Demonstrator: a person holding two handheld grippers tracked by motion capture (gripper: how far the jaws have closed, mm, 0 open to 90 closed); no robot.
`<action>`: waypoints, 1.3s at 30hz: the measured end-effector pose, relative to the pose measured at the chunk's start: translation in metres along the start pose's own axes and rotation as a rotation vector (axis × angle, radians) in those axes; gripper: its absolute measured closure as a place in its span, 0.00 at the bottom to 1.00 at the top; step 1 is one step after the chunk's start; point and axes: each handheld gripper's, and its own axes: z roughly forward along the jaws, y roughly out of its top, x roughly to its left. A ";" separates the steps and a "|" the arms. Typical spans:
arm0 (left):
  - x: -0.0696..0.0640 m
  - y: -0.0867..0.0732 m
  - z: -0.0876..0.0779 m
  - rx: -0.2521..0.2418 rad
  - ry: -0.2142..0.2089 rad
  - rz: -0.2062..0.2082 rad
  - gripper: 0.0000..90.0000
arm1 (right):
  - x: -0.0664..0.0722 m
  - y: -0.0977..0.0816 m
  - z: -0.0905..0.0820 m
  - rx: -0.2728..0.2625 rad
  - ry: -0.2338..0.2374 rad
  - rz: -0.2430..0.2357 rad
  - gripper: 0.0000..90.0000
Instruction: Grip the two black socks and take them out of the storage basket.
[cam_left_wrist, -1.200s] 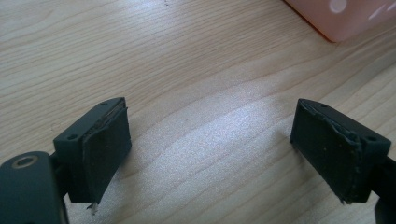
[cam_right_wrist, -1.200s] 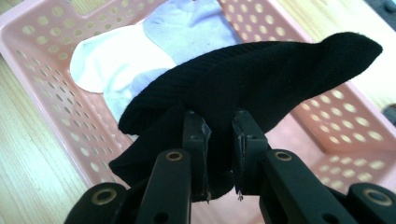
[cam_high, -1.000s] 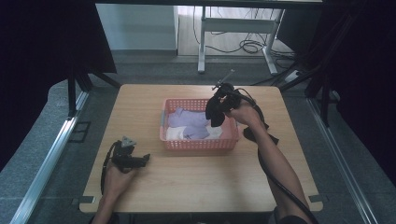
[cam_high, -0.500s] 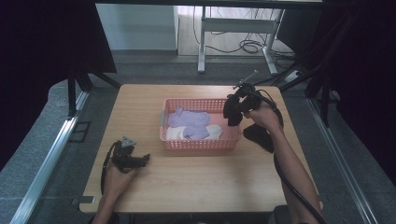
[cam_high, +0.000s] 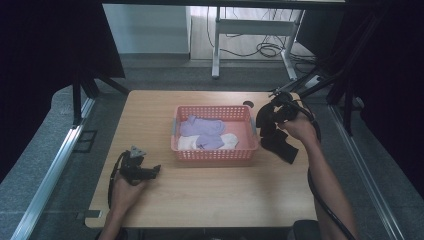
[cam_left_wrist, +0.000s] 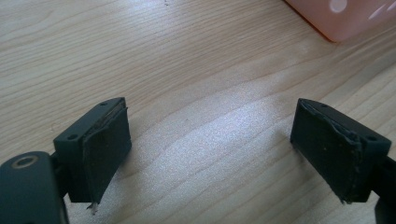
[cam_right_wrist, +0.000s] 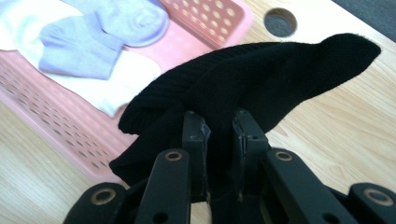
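Note:
My right gripper (cam_right_wrist: 219, 119) is shut on a black sock (cam_right_wrist: 261, 70), which hangs folded over the jaws. In the high view that gripper (cam_high: 272, 117) holds the sock (cam_high: 264, 122) just past the right end of the pink basket (cam_high: 176, 131). A second black sock (cam_high: 281, 146) lies flat on the table below it. Purple socks (cam_high: 202, 127) and a white sock (cam_high: 227, 141) lie inside the basket. My left gripper (cam_high: 154, 171) rests on the table at the front left, open, with bare wood between its pads (cam_left_wrist: 109, 144).
A round cable hole (cam_high: 248, 104) sits in the tabletop behind the basket. The basket's corner (cam_left_wrist: 345, 18) shows ahead of the left gripper. Table edges lie close to the right of the right hand; desk legs and cables stand on the floor beyond.
The right gripper has carried the black sock rightward, from above the basket's right part to beyond its right end, over the other black sock. The left gripper has stayed put.

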 end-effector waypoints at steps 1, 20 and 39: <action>0.000 0.000 0.000 0.000 0.000 0.000 0.13 | -0.002 -0.002 -0.001 -0.002 -0.003 0.001 0.87; 0.000 0.000 0.000 -0.001 0.000 -0.001 0.13 | -0.030 -0.045 -0.004 0.025 -0.058 0.089 0.86; 0.000 0.000 0.000 0.005 0.000 0.003 0.13 | -0.033 -0.069 0.054 0.077 -0.048 0.136 0.85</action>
